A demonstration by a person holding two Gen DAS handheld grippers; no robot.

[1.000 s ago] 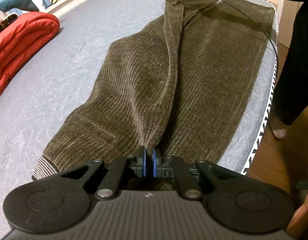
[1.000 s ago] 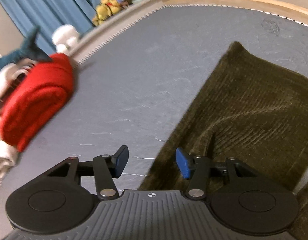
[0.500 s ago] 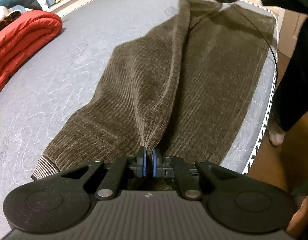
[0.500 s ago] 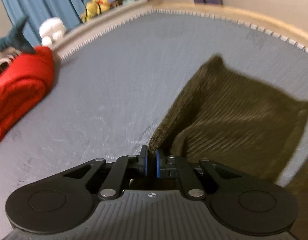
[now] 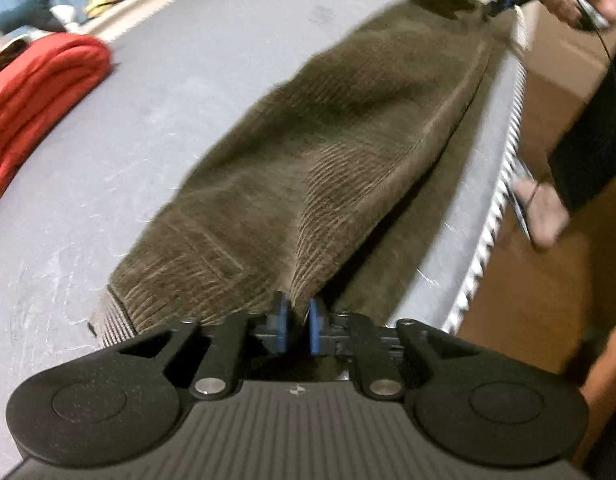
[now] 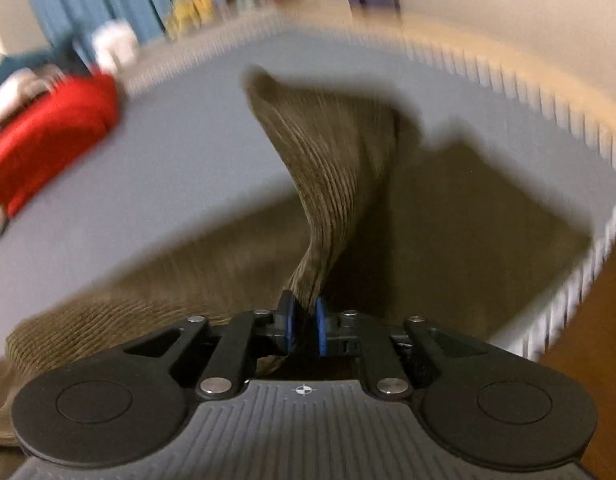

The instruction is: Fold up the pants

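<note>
Lay stretched on the mattress [image 5: 188, 92] ahead of the left gripper [image 5: 295, 322]: pants [image 5: 327, 132], one leg folded over the other. Sat far left of both grippers: blanket [image 5: 40, 84]. Rose lifted before the right gripper [image 6: 304, 326]: a hem.

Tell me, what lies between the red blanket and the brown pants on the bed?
Only bare grey mattress separates the red blanket from the pants; the left wrist view shows it best.

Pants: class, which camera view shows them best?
The left wrist view: the pants run full length from the left gripper to the right gripper. The right wrist view shows only the raised, blurred leg end.
</note>
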